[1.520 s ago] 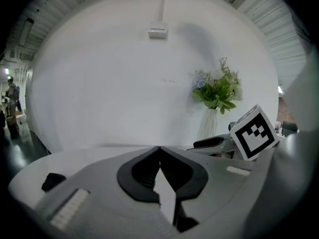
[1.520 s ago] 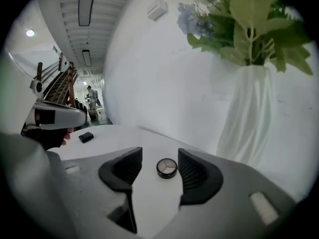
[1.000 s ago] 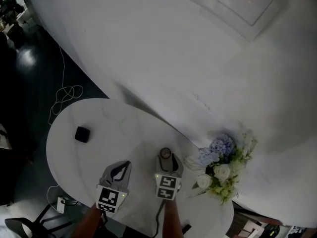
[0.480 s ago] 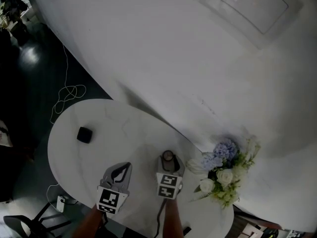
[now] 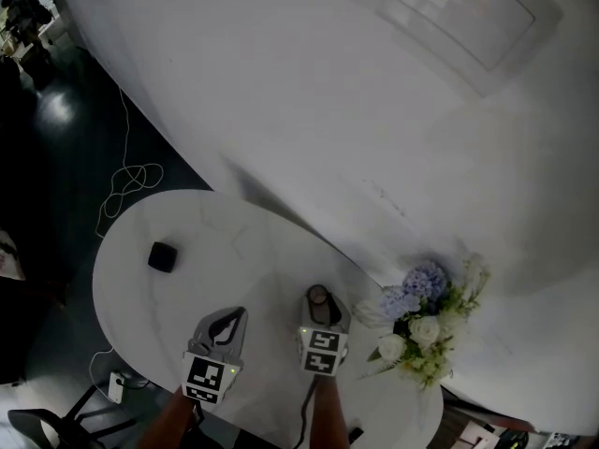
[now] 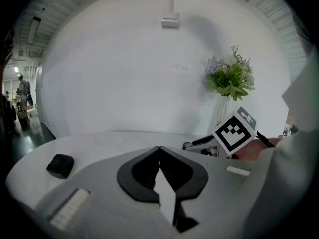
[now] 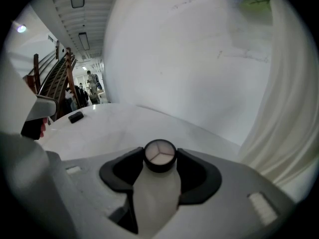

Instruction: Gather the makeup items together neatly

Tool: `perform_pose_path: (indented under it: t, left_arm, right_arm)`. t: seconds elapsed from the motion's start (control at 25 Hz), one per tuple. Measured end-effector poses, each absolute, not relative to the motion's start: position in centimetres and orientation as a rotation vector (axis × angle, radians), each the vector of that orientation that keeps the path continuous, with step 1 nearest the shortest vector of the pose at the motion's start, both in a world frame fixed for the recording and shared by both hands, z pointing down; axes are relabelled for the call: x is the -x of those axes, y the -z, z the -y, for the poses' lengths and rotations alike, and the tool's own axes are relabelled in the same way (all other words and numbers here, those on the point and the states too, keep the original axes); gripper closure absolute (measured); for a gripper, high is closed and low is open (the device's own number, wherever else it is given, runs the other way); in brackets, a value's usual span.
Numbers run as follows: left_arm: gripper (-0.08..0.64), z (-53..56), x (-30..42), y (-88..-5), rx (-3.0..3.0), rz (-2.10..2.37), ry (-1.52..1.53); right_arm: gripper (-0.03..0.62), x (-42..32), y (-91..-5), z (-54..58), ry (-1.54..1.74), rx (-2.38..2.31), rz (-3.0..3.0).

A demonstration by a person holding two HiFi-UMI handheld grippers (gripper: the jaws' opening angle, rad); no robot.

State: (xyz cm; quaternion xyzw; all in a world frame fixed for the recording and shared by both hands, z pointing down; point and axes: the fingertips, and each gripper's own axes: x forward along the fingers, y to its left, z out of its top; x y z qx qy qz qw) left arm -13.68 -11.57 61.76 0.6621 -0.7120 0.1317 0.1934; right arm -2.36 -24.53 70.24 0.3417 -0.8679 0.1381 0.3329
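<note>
Okay so the right claw [image 7: 160, 157] is closing in on a little white bottle [image 7: 155, 195] with a dark cap [image 7: 159, 156], and from its own view the pads look snug against the cap on both sides, with the bottle body running down between the jaws. The bottle is standing on the round white surface [image 5: 234, 241], over toward the right side, near a bunch of white and blue flowers [image 5: 421, 318]. The left claw [image 6: 159, 149] is pressed together, tips meeting, nothing in it, just hanging over the near edge of the surface beside the right one. The other makeup item, a small black case [image 5: 163, 256], sits on the far left part of the surface, well apart from the bottle and from both claws. Compared with a second ago, honestly not much has changed: the bottle is in the same spot, already between the right claw's jaws back then, and the black case hasn't budged either. The left claw looks exactly as it did, same place, same pinched-together tips. The whole head view has slid a touch, so everything sits slightly lower and further right in it, flowers included, but nothing on the surface has actually swapped places.
</note>
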Motion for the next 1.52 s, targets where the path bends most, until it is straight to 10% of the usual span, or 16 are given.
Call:
perform_pose_path:
  t: [1.52]
  left_arm:
    - [0.549,5.3,0.2,-53.9,-2.348,1.586,-0.417]
  right_arm:
    - [0.379,-15.1,-57.7,8.8,-0.397,-1.434,2.174]
